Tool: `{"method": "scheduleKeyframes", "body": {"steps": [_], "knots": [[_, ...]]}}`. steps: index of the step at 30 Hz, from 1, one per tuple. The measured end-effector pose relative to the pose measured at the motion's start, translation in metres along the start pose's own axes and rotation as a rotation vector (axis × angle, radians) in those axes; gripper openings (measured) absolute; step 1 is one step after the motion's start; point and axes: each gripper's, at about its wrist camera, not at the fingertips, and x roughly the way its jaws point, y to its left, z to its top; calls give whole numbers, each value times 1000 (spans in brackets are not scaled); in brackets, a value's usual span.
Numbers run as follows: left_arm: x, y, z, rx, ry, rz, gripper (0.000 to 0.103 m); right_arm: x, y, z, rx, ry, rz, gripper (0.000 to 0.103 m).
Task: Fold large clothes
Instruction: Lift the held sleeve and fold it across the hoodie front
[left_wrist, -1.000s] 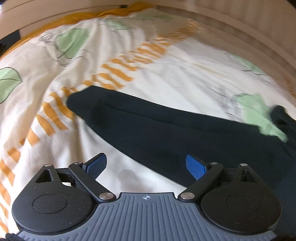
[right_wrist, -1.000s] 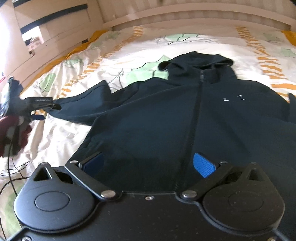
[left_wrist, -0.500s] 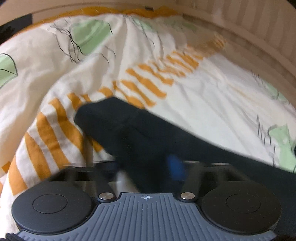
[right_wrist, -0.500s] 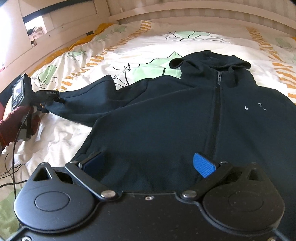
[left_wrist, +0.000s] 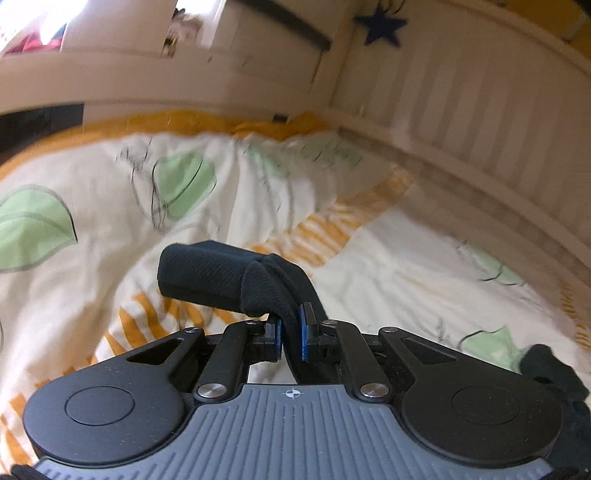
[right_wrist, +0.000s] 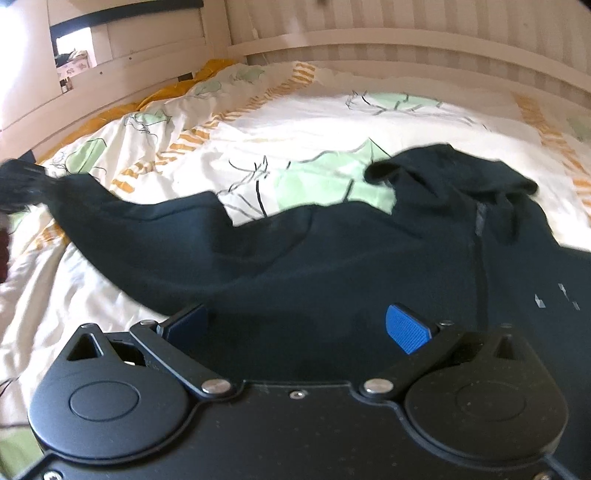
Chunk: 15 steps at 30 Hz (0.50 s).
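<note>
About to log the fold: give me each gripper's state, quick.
Left gripper: just closed, holding the hoodie's sleeve cuff.
Right gripper: open, holding nothing.

Hoodie (right_wrist: 332, 251) on duvet (right_wrist: 295, 122)

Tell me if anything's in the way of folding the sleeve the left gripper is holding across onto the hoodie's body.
Nothing visible. The left gripper is shut on the sleeve near its cuff, lifted off the duvet. Between it and the hoodie body there is only bare duvet and the sleeve itself. The right gripper hovers open over the body, not blocking.
</note>
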Motion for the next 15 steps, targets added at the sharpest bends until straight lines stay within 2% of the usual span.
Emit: {"method": "scheduleKeyframes", "body": {"steps": [4, 10, 15], "knots": [[-23, -9, 4, 24, -50, -39, 9, 29, 14, 8, -35, -1, -18, 102], [-47, -33, 7, 91, -95, -123, 9, 80, 30, -1, -73, 115, -74, 103], [-67, -65, 12, 159, -144, -198, 9, 83, 32, -3, -80, 100, -86, 103]]}}
